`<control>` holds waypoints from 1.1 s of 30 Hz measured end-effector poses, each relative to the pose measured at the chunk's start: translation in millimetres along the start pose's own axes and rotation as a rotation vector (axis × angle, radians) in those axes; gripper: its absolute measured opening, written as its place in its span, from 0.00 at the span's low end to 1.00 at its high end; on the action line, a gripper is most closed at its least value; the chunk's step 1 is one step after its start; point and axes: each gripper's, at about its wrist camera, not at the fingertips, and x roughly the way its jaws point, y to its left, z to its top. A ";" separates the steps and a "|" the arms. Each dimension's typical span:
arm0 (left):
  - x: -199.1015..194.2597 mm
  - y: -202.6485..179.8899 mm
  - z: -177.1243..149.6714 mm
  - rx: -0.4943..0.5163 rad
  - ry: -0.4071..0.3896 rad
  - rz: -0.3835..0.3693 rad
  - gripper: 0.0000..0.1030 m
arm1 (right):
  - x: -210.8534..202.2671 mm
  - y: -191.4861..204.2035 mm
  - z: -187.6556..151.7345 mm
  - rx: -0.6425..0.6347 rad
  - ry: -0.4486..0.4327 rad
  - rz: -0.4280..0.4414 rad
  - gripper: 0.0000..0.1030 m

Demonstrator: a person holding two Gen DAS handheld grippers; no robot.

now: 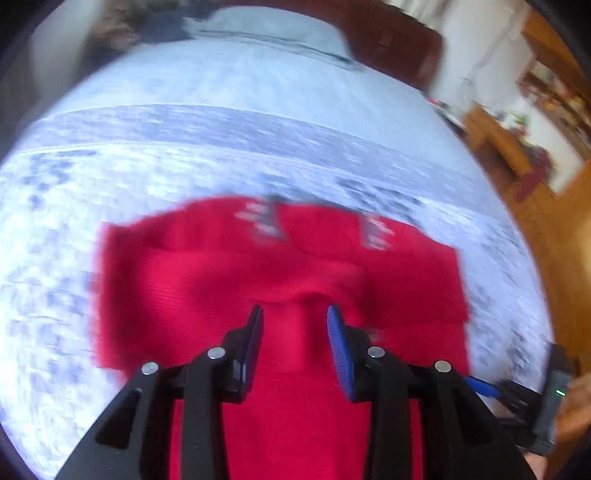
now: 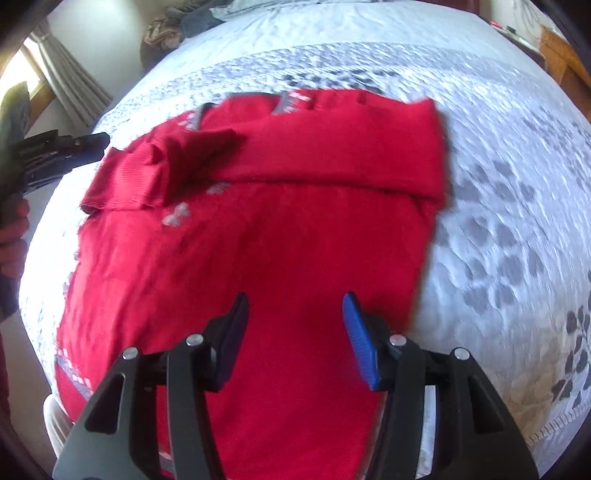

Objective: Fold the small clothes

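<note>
Garment: red shirt [image 2: 280, 236] lay on the bed [image 2: 498, 155], spread over the white quilt with grey leaf print; the flat quilt gave it a base for folding.
Fold state: far part of the shirt was turned over toward the camera, forming a thick rolled band across the cloth; one sleeve [image 2: 147, 177] lay bunched on top at the left side. Judged partly folded, not finished.
Logo: grey emblem [image 2: 176, 215] sat just below the folded band, so the front faced up.
Left tool [image 1: 295, 314]: jaws stood apart, no cloth pinched between the pads, red fabric lay beneath the gap. Judged that it had let go, or was about to take a fresh hold at the near edge.
Right tool [image 2: 295, 302]: jaws stood wider apart over the near half of the shirt, nothing clamped; pointed steeply down, likely poised for the next hold.
Hand [image 2: 13, 236]: seen at the left edge of the right wrist view, holding the other tool's handle.
Image quality: left wrist view was blurred; contact with the cloth could not be told.
Background: bundled dark clothes [image 2: 177, 22] lay at the far end of the bed, well apart.
</note>
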 end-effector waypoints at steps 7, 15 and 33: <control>54.1 81.5 10.9 -0.152 0.124 0.193 0.33 | -0.4 53.8 41.8 -0.103 -0.014 0.013 0.51; 77.8 102.5 1.7 -0.171 0.192 0.166 0.33 | 29.4 109.4 108.1 -0.220 -0.021 -0.026 0.57; 83.9 99.8 -0.7 -0.142 0.183 0.173 0.34 | 64.4 49.0 115.2 0.100 0.008 0.101 0.11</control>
